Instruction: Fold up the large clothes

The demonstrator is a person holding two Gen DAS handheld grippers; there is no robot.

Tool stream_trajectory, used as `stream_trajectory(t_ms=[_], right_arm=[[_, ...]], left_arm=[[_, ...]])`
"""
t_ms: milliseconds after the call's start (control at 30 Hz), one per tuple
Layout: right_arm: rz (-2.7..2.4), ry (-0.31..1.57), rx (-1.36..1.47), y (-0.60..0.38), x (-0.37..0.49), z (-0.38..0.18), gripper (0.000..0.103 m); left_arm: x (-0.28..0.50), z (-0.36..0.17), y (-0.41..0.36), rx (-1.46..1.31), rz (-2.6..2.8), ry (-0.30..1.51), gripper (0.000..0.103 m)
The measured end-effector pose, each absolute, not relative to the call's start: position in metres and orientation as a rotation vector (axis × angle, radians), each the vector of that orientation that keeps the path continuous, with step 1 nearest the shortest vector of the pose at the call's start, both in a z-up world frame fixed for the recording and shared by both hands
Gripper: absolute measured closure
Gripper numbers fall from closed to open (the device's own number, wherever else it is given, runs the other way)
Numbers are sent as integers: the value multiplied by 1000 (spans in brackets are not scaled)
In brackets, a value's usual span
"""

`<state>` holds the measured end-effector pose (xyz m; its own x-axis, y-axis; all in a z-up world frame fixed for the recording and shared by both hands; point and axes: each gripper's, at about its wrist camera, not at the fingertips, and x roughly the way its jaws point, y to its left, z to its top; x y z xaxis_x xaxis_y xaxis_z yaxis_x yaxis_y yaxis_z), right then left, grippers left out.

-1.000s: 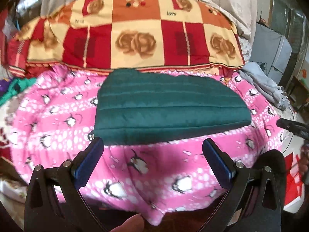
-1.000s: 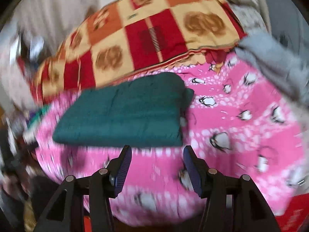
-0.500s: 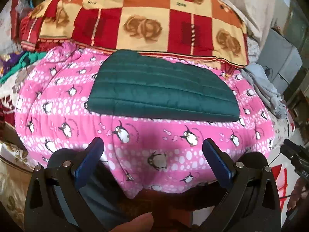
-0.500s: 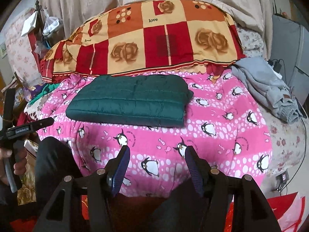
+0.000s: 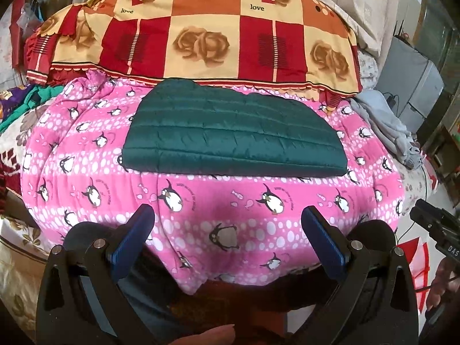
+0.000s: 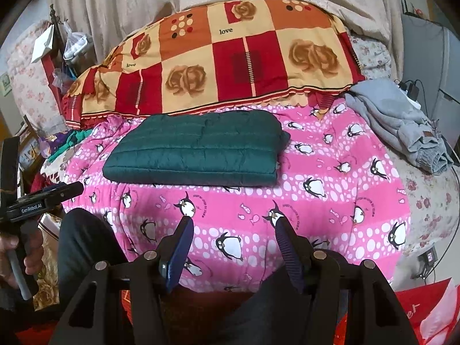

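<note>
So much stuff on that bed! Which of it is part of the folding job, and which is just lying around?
Part of the job:
- green quilted jacket, already folded flat
- left gripper and right gripper, both open and holding nothing

Just lying about:
- pink penguin blanket under the jacket
- red and orange rose quilt
- crumpled grey garment

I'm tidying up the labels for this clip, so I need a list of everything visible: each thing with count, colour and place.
quilted jacket: one, dark green, folded flat on the pink blanket
blanket: one, pink with penguins, covering the bed
checked quilt: one, red, orange and cream, behind the jacket
grey garment: one, crumpled, at the bed's right edge
curtain: beige, at the back
left gripper: one, black with blue pads, open, empty, in front of the bed
right gripper: one, same colours, open, empty
hand: one, on the left gripper's handle
</note>
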<state>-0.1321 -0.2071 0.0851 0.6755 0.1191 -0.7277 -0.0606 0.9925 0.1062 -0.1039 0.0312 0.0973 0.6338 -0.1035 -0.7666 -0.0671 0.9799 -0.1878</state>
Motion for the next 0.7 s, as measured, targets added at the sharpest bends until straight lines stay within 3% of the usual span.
stream_trajectory(t_ms=[700], right_arm=[[116,820,60,-204,-125,94,46]], left_arm=[[-106,100,34,-191,-10,858,1]])
